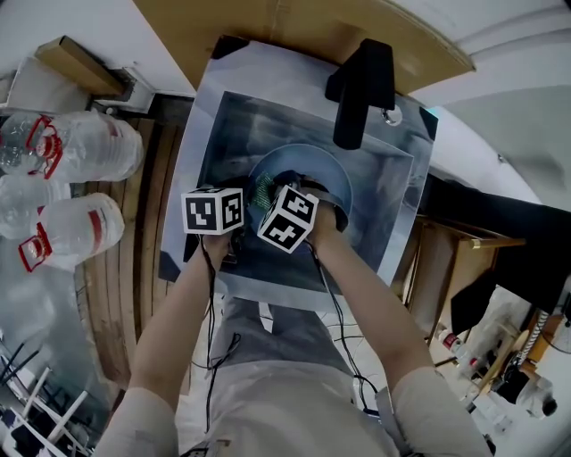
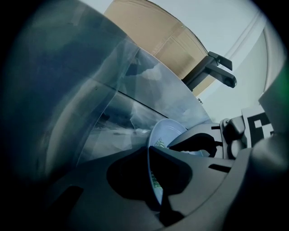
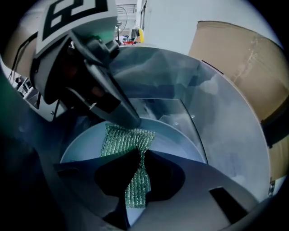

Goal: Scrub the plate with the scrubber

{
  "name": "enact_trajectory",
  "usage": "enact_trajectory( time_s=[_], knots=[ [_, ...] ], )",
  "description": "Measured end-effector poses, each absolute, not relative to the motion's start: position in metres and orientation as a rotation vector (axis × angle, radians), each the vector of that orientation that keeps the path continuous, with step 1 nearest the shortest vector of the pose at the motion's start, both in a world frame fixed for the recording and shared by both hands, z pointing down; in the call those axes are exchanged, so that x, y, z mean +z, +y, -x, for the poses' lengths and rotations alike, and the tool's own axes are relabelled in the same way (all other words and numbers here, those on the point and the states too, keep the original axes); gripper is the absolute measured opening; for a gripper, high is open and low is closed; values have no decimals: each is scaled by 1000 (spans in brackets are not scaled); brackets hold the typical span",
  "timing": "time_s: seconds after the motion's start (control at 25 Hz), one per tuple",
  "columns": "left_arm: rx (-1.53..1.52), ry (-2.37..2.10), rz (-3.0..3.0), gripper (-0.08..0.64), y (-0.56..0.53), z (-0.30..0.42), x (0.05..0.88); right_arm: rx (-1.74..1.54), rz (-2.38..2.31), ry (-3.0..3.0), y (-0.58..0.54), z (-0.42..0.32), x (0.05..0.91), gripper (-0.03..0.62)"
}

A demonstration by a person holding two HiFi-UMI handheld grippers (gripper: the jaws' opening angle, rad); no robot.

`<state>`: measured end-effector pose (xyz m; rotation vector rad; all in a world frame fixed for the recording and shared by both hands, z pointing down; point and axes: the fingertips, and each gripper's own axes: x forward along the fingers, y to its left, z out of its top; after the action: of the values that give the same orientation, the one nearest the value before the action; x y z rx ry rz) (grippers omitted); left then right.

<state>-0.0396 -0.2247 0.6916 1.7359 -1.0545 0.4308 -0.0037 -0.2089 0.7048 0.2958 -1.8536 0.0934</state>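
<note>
A pale blue plate point(image 1: 312, 161) lies tilted in the steel sink point(image 1: 223, 125). My left gripper point(image 1: 243, 186) is shut on the plate's near-left rim. In the left gripper view the plate point(image 2: 167, 131) stands edge-on between the closed jaws of that gripper point(image 2: 150, 151). My right gripper point(image 1: 287, 183) is shut on a green mesh scrubber point(image 1: 262, 192). In the right gripper view the scrubber point(image 3: 128, 140) is spread on the plate point(image 3: 176, 142) just ahead of the right gripper point(image 3: 137, 152), and touches the tip of the left gripper point(image 3: 128, 118).
A black faucet point(image 1: 361, 89) reaches over the sink's far side and also shows in the left gripper view point(image 2: 212, 70). Large plastic water bottles point(image 1: 80, 147) stand on the floor to the left. A brown board point(image 1: 277, 27) lies behind the sink.
</note>
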Motion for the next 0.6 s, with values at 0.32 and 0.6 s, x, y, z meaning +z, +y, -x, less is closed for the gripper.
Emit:
enact_trajectory(
  time_s=[0.32,0.6],
  knots=[
    [371,-1070,-1691,32,-224,43,692,89,-519,-1824,-273,-32,703,78],
    [366,-1070,-1689,32,-223,44,691,140,-581,-1690,-275,-105,702,75]
  ],
)
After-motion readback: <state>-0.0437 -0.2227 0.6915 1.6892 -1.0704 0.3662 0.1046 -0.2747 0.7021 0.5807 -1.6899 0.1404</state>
